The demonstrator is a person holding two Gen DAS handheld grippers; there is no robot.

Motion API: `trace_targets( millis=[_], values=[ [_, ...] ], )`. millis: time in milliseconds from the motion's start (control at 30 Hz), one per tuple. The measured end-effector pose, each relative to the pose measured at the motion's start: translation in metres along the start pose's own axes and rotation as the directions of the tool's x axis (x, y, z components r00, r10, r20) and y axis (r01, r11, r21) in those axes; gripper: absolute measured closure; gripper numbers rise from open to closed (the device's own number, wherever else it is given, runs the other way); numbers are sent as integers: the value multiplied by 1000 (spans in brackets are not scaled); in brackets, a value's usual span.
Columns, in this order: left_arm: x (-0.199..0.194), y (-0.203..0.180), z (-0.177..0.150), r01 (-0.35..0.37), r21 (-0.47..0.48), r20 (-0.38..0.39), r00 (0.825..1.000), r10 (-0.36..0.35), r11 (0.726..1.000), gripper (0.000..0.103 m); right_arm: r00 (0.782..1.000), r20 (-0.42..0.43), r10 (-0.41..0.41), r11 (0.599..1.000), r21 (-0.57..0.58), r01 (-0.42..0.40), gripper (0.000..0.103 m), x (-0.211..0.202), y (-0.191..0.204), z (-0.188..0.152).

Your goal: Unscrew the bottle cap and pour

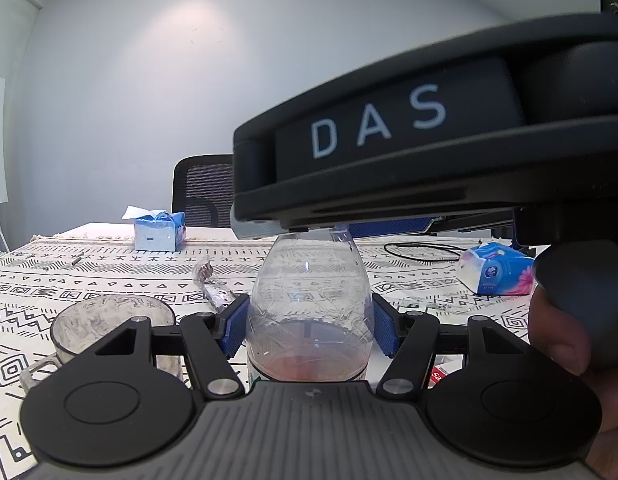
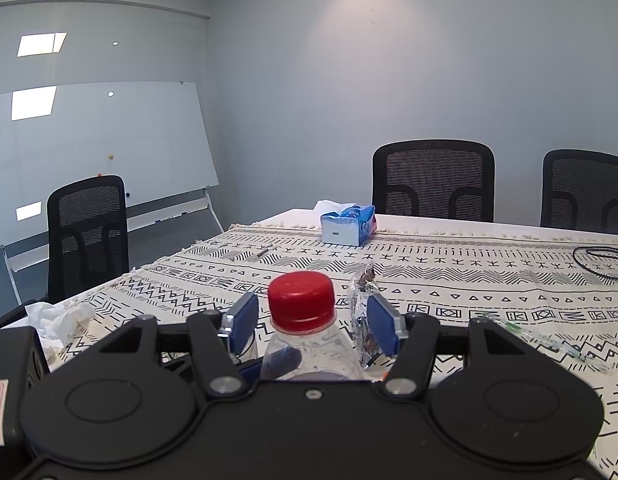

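Note:
A clear plastic bottle (image 1: 309, 300) with a little reddish liquid at its bottom stands upright on the patterned tablecloth. My left gripper (image 1: 309, 326) is shut on its body, blue pads pressed against both sides. The right gripper's black housing (image 1: 409, 148) hangs over the bottle's top and hides the cap in the left wrist view. In the right wrist view the red cap (image 2: 301, 300) sits between the blue pads of my right gripper (image 2: 313, 322), which stands open with a gap on each side. A clear glass mug (image 1: 109, 332) stands left of the bottle.
A blue tissue box (image 1: 159, 232) sits at the far side, a tissue pack (image 1: 501, 272) and a black cable (image 1: 425, 250) to the right. A crumpled clear wrapper (image 2: 365, 312) lies behind the bottle. Crumpled paper (image 2: 57, 320) lies at the left edge. Black chairs (image 2: 433, 180) surround the table.

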State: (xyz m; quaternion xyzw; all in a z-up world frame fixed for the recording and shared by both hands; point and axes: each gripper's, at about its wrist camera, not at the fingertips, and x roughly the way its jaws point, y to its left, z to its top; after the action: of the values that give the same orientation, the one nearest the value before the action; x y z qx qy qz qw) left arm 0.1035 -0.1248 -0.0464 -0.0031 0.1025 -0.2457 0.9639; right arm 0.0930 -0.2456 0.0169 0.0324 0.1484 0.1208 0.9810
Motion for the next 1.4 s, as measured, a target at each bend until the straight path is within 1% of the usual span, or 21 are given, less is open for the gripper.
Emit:
trace_targets(
  millis=[767, 833, 933, 967, 1000, 1033, 1067, 1167, 1267, 1333, 1367, 1400],
  values=[
    [3, 6, -4, 5, 9, -4, 1000, -5, 1000, 43, 1000, 0, -2, 1000, -7, 2, 40, 0, 2, 1],
    [2, 6, -4, 8, 11, -4, 1000, -8, 1000, 43, 1000, 5, -2, 1000, -15, 2, 40, -1, 3, 1],
    [1, 3, -5, 7, 21, -1, 1000, -7, 1000, 43, 999, 38, -5, 999, -34, 6, 40, -4, 6, 9],
    [0, 2, -5, 6, 23, -1, 1000, -6, 1000, 43, 999, 47, -3, 999, -42, 5, 42, -5, 8, 11],
    [0, 3, -5, 6, 22, -1, 1000, -6, 1000, 43, 998, 58, -4, 998, -63, 8, 51, -6, 11, 15],
    [0, 3, -5, 6, 20, -1, 1000, -6, 1000, 43, 998, 57, -7, 997, -77, 12, 63, -5, 13, 16],
    [1, 4, -5, 1, 20, -2, 1000, -1, 1000, 43, 999, 45, -13, 995, -102, 18, 71, -3, 16, 18],
    [0, 5, -5, -4, 28, 1, 1000, 4, 1000, 44, 999, 42, 6, 988, -155, 0, 71, -3, 21, 17],
    [-1, 6, -6, 1, 36, 5, 1000, -1, 999, 44, 998, 32, 52, 980, -196, -44, 70, -5, 19, 17],
    [0, 6, -6, 2, 36, 7, 1000, -2, 999, 44, 998, 21, 63, 978, -199, -58, 67, -5, 17, 17],
    [0, 5, -6, -1, 34, 6, 1000, 1, 999, 44, 998, 6, 59, 982, -182, -57, 67, -4, 16, 18],
    [1, 5, -5, -3, 30, 4, 1000, 2, 1000, 44, 999, -6, 52, 984, -171, -52, 69, -1, 16, 17]
  ],
)
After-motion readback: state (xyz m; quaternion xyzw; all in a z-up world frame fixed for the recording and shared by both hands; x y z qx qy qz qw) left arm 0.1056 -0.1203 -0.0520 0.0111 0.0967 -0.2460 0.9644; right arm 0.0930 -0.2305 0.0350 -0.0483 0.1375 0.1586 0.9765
